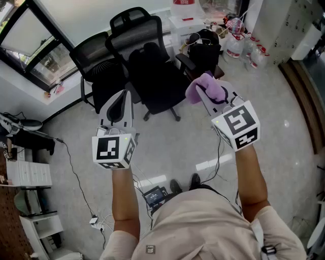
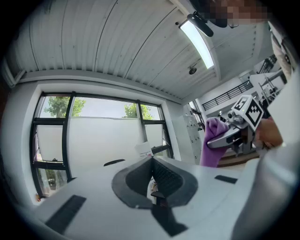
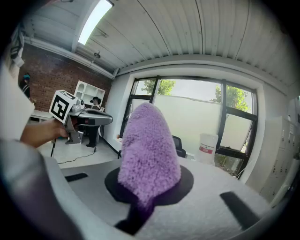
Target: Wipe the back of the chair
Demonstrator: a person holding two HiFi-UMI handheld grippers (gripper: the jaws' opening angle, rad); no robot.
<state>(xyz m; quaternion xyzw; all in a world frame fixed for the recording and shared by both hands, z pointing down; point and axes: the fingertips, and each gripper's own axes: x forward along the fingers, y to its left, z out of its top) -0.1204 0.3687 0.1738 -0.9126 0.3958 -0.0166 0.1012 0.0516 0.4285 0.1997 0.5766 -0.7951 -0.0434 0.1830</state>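
Observation:
Black mesh office chairs stand ahead of me on the floor; the nearest chair (image 1: 152, 76) has its tall back (image 1: 137, 33) on the far side, toward the wall. My right gripper (image 1: 209, 96) is held in the air to the right of that chair's seat, shut on a fluffy purple cloth (image 1: 203, 84) that hides its tips. In the right gripper view the cloth (image 3: 150, 150) sticks up from between the jaws. My left gripper (image 1: 122, 96) hovers to the left of the seat, shut with nothing in it; its pads (image 2: 161, 176) meet. Neither gripper touches the chair.
A second chair (image 1: 96, 56) stands to the left and a third (image 1: 129, 15) behind. A black bag (image 1: 203, 51) rests to the right, near bottles (image 1: 244, 45) and a white bucket (image 1: 183, 7). Cables (image 1: 76, 177) trail over the floor; a white shelf (image 1: 30, 172) is at the left.

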